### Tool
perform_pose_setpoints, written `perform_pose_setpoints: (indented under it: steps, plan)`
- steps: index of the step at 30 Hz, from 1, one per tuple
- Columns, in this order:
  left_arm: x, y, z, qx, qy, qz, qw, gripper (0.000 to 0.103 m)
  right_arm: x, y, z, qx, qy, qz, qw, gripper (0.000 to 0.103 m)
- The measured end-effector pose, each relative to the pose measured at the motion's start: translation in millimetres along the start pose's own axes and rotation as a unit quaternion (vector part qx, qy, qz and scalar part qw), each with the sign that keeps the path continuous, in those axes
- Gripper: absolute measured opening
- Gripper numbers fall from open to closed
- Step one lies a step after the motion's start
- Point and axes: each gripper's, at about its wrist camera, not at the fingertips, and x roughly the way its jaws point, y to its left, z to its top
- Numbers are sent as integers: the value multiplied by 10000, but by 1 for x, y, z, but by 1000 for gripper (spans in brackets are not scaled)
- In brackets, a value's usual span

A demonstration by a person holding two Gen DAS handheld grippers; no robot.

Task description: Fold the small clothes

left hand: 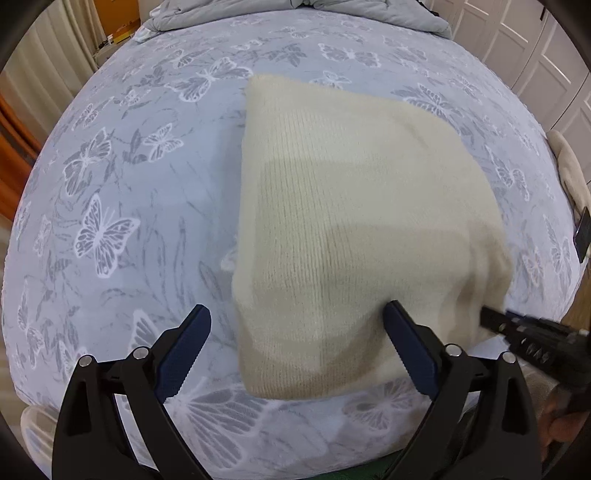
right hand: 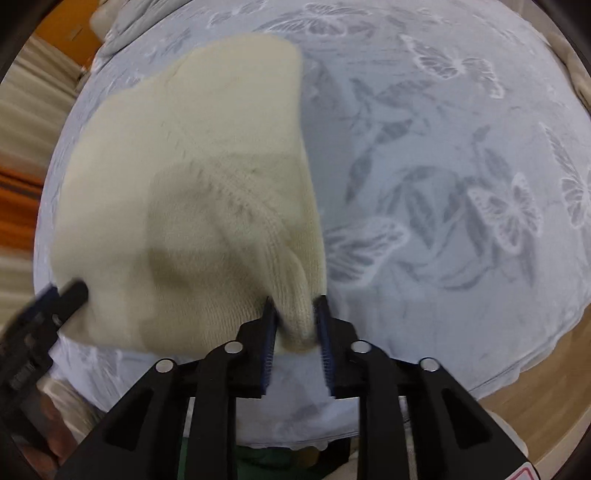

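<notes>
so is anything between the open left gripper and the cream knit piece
Nothing visible. The left gripper is open right over the near left corner of the cream knit piece on the bedsheet. The right gripper already pinches the other corner.

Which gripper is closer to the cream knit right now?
Right. The right gripper is shut on a bunched near corner of the cream knit. The left gripper is open, its fingers straddling the knit's near left edge without gripping it.

Butterfly-print bedsheet [left hand: 147,192], rumpled grey duvet [left hand: 295,14] beyond, white panelled doors [left hand: 535,55].
</notes>
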Motion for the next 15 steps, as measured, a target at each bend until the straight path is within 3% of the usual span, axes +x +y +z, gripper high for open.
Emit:
perform_pose_setpoints:
  steps: [2,4,5,6,9,11,15]
  plan:
    - [-3,0,0,-1,-54,9,10000,92,-12,0,4,44,-83,116,9999,29]
    - [-5,3,1,-26,-2,-38,10000,92,-21,-1,3,25,-173,129,9998,49]
    - [-5,4,1,-60,30,-91,9999,92,-27,-1,3,-1,-340,140,9993,64]
    - [-5,9,3,-170,88,-298,9994,93,-32,-3,2,-10,-494,181,9986,71]
    - [0,27,10,-699,211,-983,9925,98,-33,-9,5,9,-677,456,9967,79]
    - [13,40,16,-1068,385,-1168,9866,98,-22,-13,12,129,-620,643,9959,80]
    - [46,53,26,-1430,737,-1858,9693,98,8,-19,33,448,-440,1007,9929,87]
